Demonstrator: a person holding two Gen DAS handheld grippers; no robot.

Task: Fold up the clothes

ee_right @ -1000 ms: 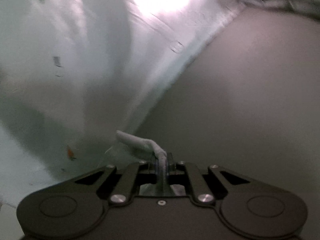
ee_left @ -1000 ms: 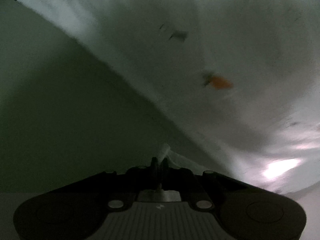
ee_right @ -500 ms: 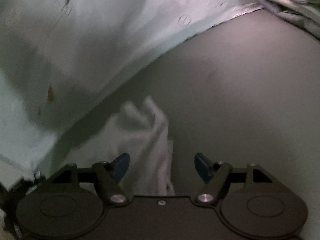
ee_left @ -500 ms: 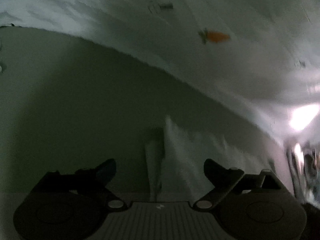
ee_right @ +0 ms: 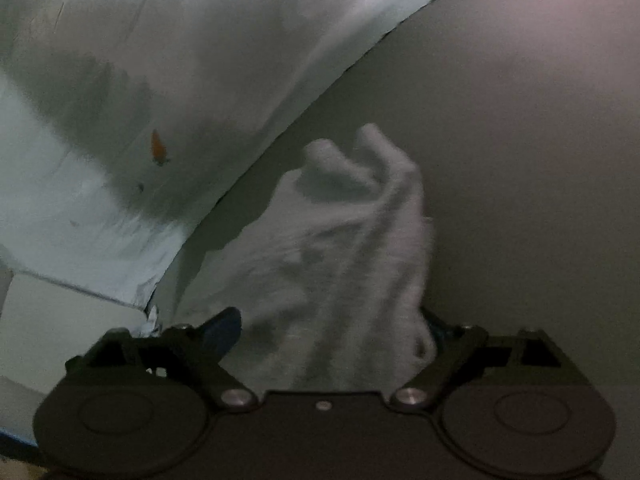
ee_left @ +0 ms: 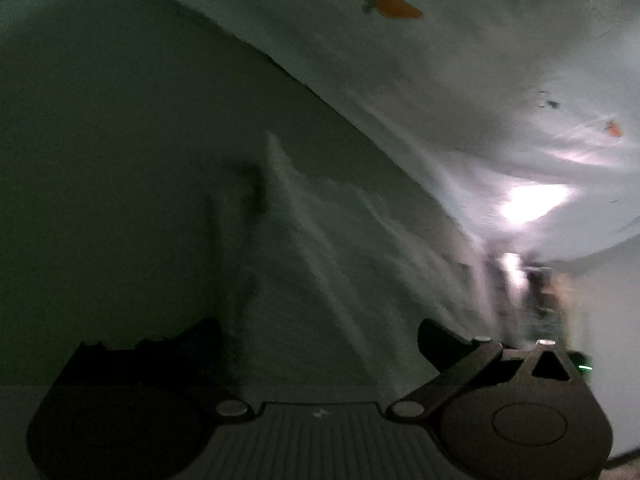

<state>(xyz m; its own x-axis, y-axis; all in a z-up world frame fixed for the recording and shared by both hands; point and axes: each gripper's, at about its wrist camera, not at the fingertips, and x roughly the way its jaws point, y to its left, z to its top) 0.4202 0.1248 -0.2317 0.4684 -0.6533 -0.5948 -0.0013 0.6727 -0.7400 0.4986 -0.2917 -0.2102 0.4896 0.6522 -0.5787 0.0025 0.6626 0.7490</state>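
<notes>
In the left wrist view, the left gripper (ee_left: 320, 340) pointed down at a dim, plain grey table (ee_left: 104, 184), its jaws wide apart and opening further, the dark fingers (ee_left: 440, 340) standing well to either side. Between them, touching neither pad, a loose corner of the pale garment (ee_left: 460, 80) rose in a blurred, peaked fold from the table. The rest of the cloth swept from the top left across to the right of the picture, its hem running as a diagonal edge over the table. It was whitish with small orange carrot prints (ee_left: 394, 5), one near the top and a smaller one towards the right. A bright glare lay on the cloth at the right, and beyond it the far right was too blurred to read. In the right wrist view, the right gripper (ee_right: 332, 332) likewise had its jaws spread and opening, blue pads (ee_right: 222, 330) showing on the inner faces. A crumpled, bunched corner of the same garment (ee_right: 352, 248) stood up between the fingers, lying close against the right-hand one; whether it touched could not be told. The main spread of cloth filled the upper left, another carrot print (ee_right: 158, 148) on it, with bare table (ee_right: 520, 160) to the right.
</notes>
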